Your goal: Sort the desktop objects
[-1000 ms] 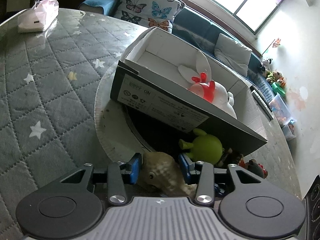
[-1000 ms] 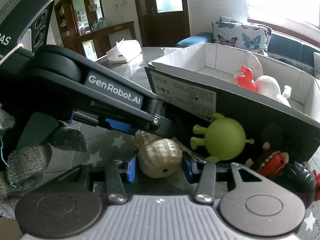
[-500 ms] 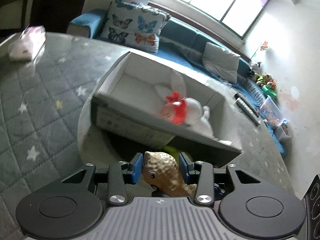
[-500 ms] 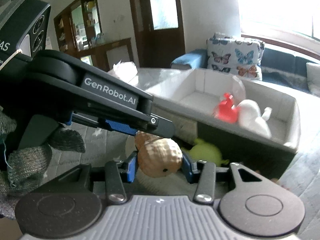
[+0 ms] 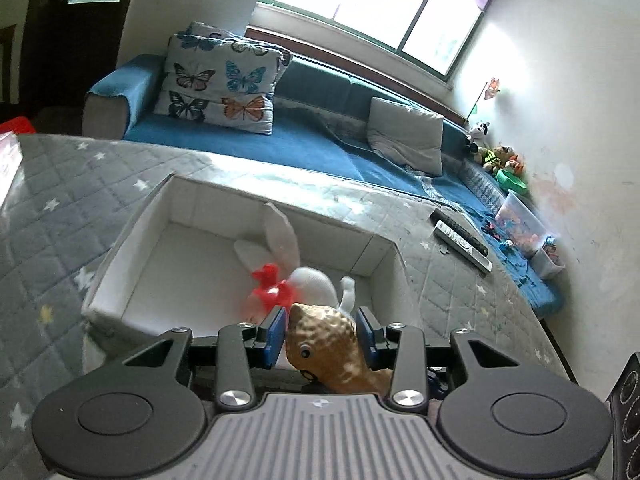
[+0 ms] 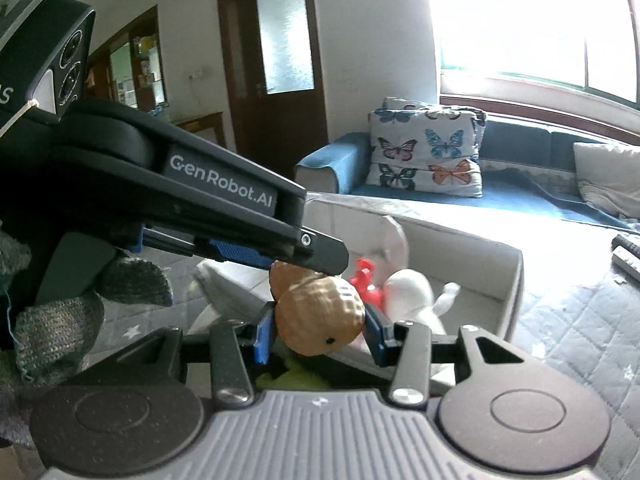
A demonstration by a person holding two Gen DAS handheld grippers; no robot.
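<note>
Toys are going into a white box [image 5: 132, 268], it seems.

Left view: the left tongs [image 5: 322, 334] are clamped on a brown bumpy peanut toy [image 5: 324, 344] with a little eye. The toy is up in the air, just over the near wall of the box. Inside the box lies a white bunny [image 5: 312, 280] with a red bow, close to the near right corner. The box sits on a grey table [image 5: 60, 216] with stars on it. Two remotes [image 5: 460, 236] lie near the far right edge of the table.

Right view: the right tongs [image 6: 320, 330] are clamped on the same peanut toy [image 6: 320, 320], at its other end, so both tongs hold it together. A gloved hand [image 6: 52, 320] holds the left tool. Something green [image 6: 292, 376] peeks out low down, outside the box.

So one toy is in the box, and one is held over it. I think the peanut toy goes in next. The green thing looks left to sort too.
</note>
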